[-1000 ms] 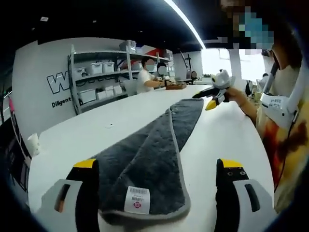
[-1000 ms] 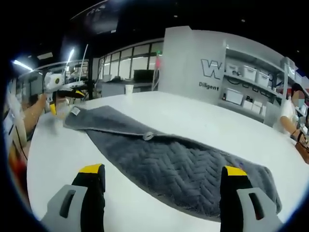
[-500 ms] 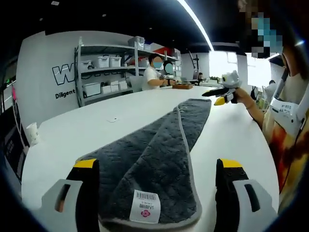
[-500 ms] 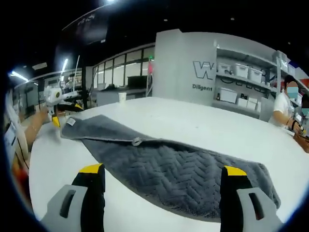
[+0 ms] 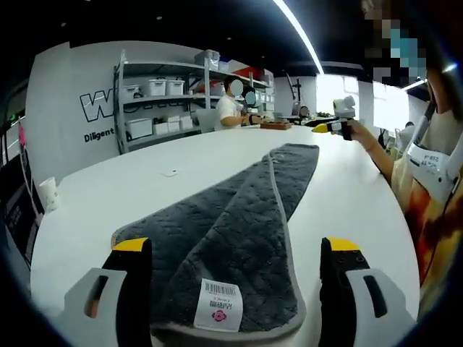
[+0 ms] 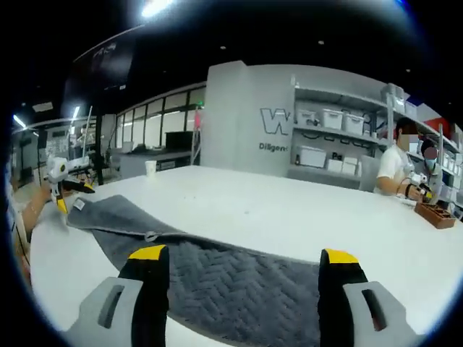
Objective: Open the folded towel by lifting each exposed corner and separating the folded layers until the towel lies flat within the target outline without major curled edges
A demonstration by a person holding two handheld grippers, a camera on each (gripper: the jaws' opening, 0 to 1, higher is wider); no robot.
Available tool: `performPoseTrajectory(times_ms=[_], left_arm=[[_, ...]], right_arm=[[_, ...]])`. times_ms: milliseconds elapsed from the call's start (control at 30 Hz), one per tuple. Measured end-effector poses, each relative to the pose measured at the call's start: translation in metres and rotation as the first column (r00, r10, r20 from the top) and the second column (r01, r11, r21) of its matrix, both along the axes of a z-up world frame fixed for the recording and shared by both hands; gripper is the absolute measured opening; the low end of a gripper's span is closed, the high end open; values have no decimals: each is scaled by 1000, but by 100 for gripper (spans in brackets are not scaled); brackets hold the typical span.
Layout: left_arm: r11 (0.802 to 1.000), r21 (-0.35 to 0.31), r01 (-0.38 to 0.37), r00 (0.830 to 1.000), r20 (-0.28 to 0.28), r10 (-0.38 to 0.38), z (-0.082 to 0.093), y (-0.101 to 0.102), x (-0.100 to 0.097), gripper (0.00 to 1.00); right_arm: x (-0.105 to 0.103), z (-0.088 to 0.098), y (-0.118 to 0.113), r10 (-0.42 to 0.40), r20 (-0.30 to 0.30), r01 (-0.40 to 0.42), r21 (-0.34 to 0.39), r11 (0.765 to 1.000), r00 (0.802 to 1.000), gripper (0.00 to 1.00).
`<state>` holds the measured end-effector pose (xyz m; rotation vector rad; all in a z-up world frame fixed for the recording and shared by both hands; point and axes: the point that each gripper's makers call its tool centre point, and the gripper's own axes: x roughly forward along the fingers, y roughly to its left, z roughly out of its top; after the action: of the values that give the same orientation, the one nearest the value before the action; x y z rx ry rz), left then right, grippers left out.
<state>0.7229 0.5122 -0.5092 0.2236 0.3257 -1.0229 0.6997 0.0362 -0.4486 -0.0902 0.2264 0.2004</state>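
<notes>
A dark grey towel (image 5: 239, 231), folded lengthwise into a long strip with a pale edge binding, lies on the white table (image 5: 130, 184). Its white label (image 5: 218, 306) is at the near end in the left gripper view, between the jaws of my left gripper (image 5: 235, 249), which is open just above that end. In the right gripper view the towel (image 6: 239, 285) runs from left to lower right, and my right gripper (image 6: 242, 260) is open over its other end. The right gripper (image 5: 334, 126) shows far off in the left gripper view, held by a hand; the left gripper (image 6: 64, 176) shows at the towel's far end.
Shelves with white bins (image 5: 155, 108) stand against the grey wall. A seated person (image 5: 231, 112) works at the table's far side beside a wooden tray (image 6: 436, 215). A white cup (image 5: 49, 195) stands at the table's left edge. A person's torso (image 5: 434, 188) is at the right.
The right gripper has lifted and tilted up from the towel's end, so its view shows more room. The left gripper has stayed over the label end. The towel has not moved.
</notes>
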Motion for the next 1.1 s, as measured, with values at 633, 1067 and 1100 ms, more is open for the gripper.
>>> performPoseTrajectory(times_ms=[633, 1067, 1100], left_arm=[[1000, -27, -8, 1000, -2, 8, 0, -1, 2, 94], [999, -41, -18, 1000, -9, 17, 0, 3, 3, 93], [999, -42, -16, 1000, -10, 16, 0, 3, 3, 93]], right_arm=[[34, -28, -118, -225, -86, 223, -23, 974, 971, 30], [60, -69, -125, -196, -213, 190, -49, 981, 957, 26], [61, -71, -125, -198, -218, 190, -54, 980, 956, 25]])
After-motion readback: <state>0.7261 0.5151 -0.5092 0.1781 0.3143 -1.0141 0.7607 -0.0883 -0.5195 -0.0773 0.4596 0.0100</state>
